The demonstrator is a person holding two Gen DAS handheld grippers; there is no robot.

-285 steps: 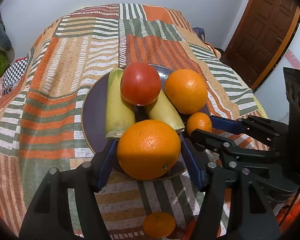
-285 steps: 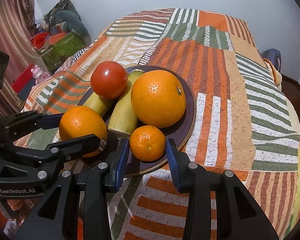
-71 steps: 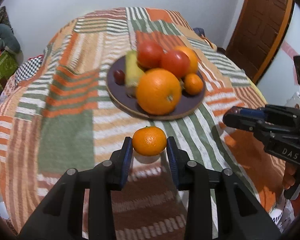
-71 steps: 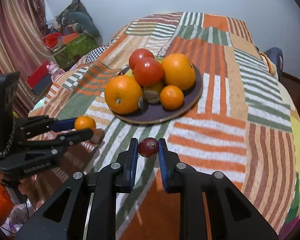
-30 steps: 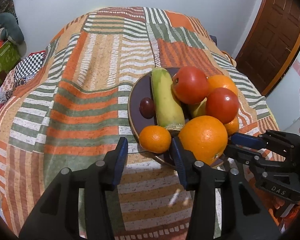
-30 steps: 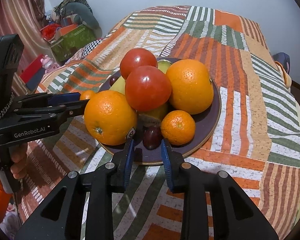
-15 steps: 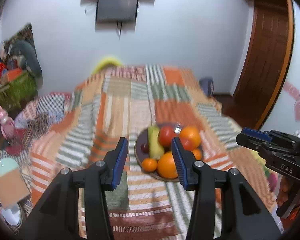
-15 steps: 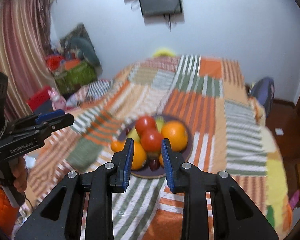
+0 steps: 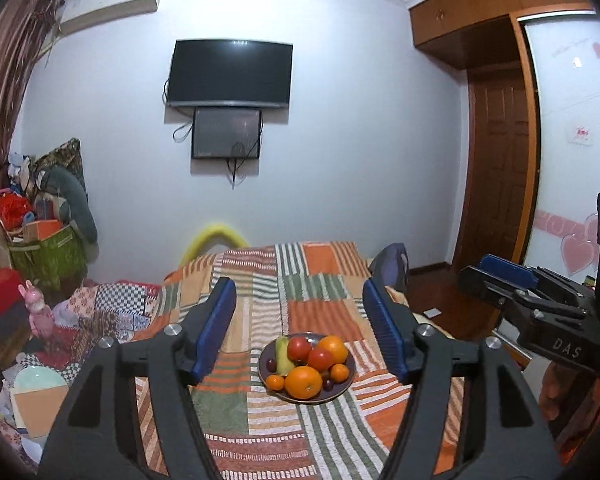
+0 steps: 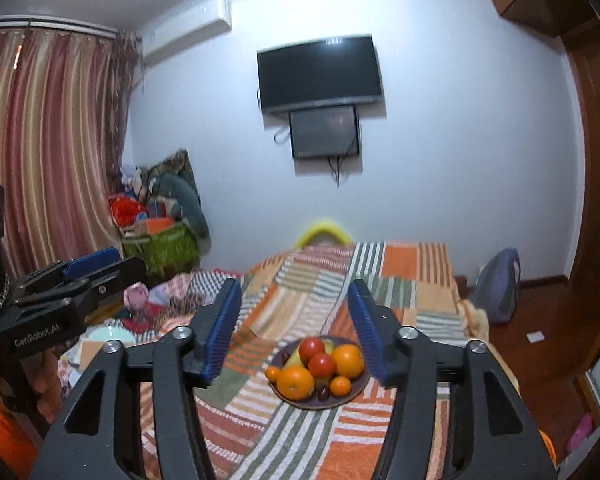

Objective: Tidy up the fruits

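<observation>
Judging from the heaped plate (image 9: 350, 376) on the striped bedspread (image 10: 320, 420), sorting looks complete: left gripper (image 9: 306, 330) and right gripper (image 10: 296, 326) hang wide apart, empty, well back from it.

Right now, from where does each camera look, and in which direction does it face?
Left wrist: on the left claw, raised and open, facing the bed and far wall; the right claw shows at right.
Right wrist: on the right claw, open, facing likewise; the left claw shows at left.
Both share the fruit plate and the wall TV.
</observation>
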